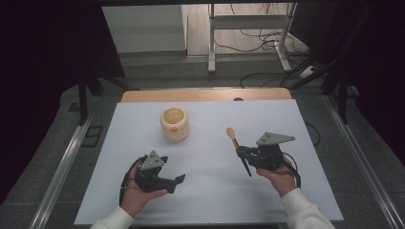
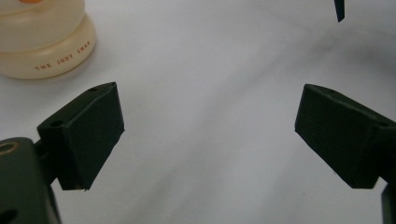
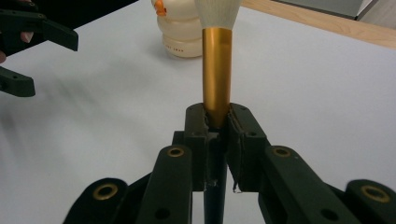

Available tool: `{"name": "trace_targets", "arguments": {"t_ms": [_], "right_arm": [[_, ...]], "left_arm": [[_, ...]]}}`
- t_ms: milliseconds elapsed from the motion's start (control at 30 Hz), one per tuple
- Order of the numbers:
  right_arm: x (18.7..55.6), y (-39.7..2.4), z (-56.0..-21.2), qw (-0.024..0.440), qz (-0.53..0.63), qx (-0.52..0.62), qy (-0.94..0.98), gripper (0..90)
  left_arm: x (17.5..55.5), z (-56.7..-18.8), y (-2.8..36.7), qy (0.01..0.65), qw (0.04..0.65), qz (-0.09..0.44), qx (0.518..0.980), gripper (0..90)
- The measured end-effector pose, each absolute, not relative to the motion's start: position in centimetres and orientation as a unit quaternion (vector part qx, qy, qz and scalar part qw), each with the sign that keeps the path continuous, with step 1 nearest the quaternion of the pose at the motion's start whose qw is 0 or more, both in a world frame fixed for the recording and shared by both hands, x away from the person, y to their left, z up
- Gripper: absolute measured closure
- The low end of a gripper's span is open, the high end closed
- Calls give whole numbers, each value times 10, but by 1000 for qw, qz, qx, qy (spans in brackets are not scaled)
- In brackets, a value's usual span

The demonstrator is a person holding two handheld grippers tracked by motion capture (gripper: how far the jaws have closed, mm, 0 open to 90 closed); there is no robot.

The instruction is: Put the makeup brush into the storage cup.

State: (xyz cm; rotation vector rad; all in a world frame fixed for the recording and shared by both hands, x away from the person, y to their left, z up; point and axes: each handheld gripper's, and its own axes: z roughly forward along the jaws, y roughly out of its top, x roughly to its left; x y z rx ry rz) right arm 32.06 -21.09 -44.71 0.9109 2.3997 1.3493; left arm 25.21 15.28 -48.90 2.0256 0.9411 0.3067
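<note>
A makeup brush [image 1: 237,145] with a pale bristle head, gold ferrule [image 3: 216,70] and black handle is held above the white table. My right gripper [image 1: 244,152] [image 3: 217,123] is shut on it just below the ferrule, bristles pointing away toward the far side. A cream round holder [image 1: 174,124] [image 3: 182,28] [image 2: 44,39] with an orange mark stands upright at the table's middle-left. My left gripper [image 1: 180,183] [image 2: 210,126] hovers low near the front left, jaws wide apart with nothing between them. The brush handle's black tip [image 2: 339,10] shows at the top of the left gripper view.
The white sheet [image 1: 210,200] covers the table, with a wooden strip [image 1: 205,94] bare along the far edge. Beyond it stand metal desk legs [image 1: 211,43] and loose cables [image 1: 267,40] on the floor. Dark curtains flank both sides.
</note>
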Motion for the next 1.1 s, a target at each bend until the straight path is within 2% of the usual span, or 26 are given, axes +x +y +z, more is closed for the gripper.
{"name": "trace_targets", "arguments": {"t_ms": [1100], "right_arm": [[320,-192,-445,122,482,308,811,794]], "left_arm": [[264,-485,113,352,446,100,817,90]]}}
